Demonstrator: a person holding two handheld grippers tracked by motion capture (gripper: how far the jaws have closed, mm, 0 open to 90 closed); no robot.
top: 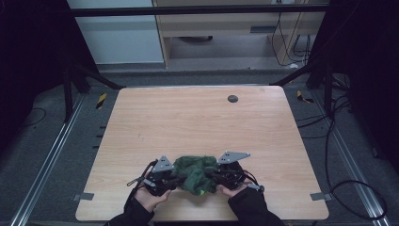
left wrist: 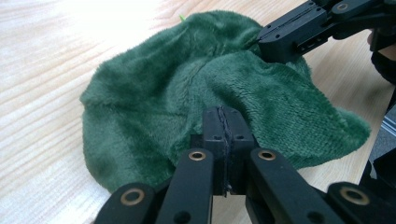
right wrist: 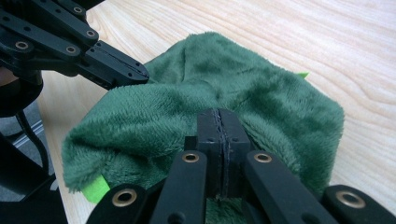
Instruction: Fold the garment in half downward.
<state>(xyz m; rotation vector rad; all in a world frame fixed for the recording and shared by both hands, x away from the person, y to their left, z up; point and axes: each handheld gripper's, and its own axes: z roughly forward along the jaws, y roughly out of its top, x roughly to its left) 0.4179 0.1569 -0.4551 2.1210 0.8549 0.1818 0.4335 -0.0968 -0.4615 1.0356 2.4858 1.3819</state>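
Black jaws of the left gripper (left wrist: 223,122) stand pressed together at the near edge of the view, pinching a fold of the green plush cloth (left wrist: 196,93). Across the cloth, the right gripper (left wrist: 280,39) bites its far edge from the upper right. In the right gripper view the same holds in mirror: the right gripper (right wrist: 219,125) has its jaws clamped tight on the fleece, and the left gripper (right wrist: 122,70) grips the cloth at the upper left. A bright green tag (right wrist: 95,190) pokes out at the cloth's lower left corner.

From the high view, both hands come in at the near edge of the wooden table (top: 197,122), the left hand (top: 151,197) and right hand (top: 231,189) either side of the bunched cloth (top: 195,173), which rests on the table near its front middle. A small dark round disc (top: 232,98) sits far off toward the back of the tabletop. Cables (top: 348,188) trail over the floor to the right.
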